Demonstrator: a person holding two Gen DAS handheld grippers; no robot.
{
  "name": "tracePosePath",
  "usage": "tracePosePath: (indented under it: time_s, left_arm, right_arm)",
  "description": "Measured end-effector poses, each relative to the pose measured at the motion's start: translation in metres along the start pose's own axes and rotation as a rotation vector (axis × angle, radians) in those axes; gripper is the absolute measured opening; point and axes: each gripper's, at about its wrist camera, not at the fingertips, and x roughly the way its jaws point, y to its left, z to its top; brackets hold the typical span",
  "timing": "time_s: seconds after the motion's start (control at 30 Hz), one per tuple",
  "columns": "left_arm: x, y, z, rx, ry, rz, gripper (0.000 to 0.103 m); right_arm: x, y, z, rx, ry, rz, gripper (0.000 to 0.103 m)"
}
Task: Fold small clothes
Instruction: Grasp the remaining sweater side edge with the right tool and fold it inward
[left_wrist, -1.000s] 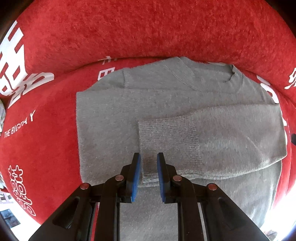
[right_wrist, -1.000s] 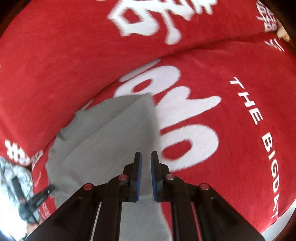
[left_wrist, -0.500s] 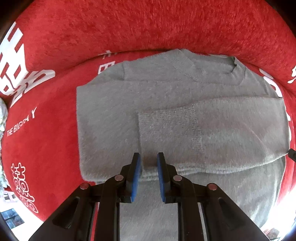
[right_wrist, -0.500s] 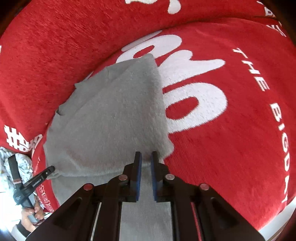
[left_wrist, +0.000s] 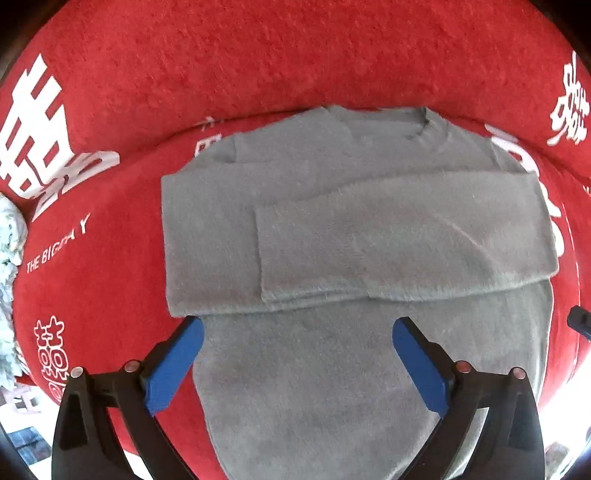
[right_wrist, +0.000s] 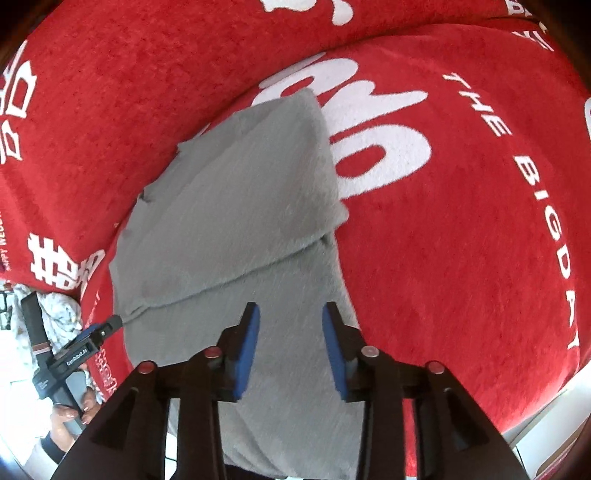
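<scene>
1. A soft grey knitted sweater (left_wrist: 332, 221) lies flat on a red plush cover printed with white lettering (left_wrist: 258, 55); what the cover is spread over cannot be told from here.
2. The sweater's round neckline (left_wrist: 424, 125) points away toward the raised red fold behind it.
3. Both sleeves are folded inward across the chest; the uppermost sleeve (left_wrist: 388, 243) runs crosswise, its cuff end stopping short of the garment's left-hand edge in the left wrist view.
4. The left tongs (left_wrist: 297, 332) hang over the sweater's lower body, pointing straight down. Their blue pads (left_wrist: 177, 362) have just sprung wide apart, and nothing is caught between them; only flat grey knit shows below.
5. The right tongs (right_wrist: 290, 321) stand over the sweater's other side, near its edge against the red cover. Their blue pads (right_wrist: 247, 347) have just been parting and now stand partly spread, with no cloth pinched.
6. In the right wrist view, a hand (right_wrist: 70, 410) grips the black handle of the left tongs at the lower left edge, beside a pale patterned cloth (right_wrist: 59, 310).
</scene>
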Motion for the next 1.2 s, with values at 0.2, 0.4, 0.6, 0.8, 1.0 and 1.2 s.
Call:
tracePosePath:
  time_s: [0.2,0.4,0.6,0.8,1.0,1.2]
  left_arm:
    - [0.003,-0.001,-0.011,-0.021,0.032,-0.023,0.102]
    - [0.009,0.005,-0.022,-0.068,0.065,-0.023,0.102]
    - [0.009,0.013,-0.038,-0.097,0.075,0.008,0.102]
    - [0.012,0.031,-0.055,-0.217,0.078,0.021,0.102]
    - [0.017,0.047,-0.075,-0.297,0.077,0.020,0.102]
    - [0.016,0.066,-0.086,-0.333,0.055,0.016,0.102]
  right_arm:
    - [-0.001,0.001,-0.011,-0.001,0.014,0.027,0.074]
    - [0.004,0.002,-0.020,-0.010,0.041,0.060,0.079]
    - [0.033,0.034,-0.020,-0.002,0.107,0.204,0.079]
    - [0.094,0.088,-0.016,0.045,0.236,0.388,0.079]
    - [0.151,0.136,-0.011,0.154,0.305,0.535,0.074]
    - [0.187,0.149,-0.006,0.272,0.330,0.455,0.042]
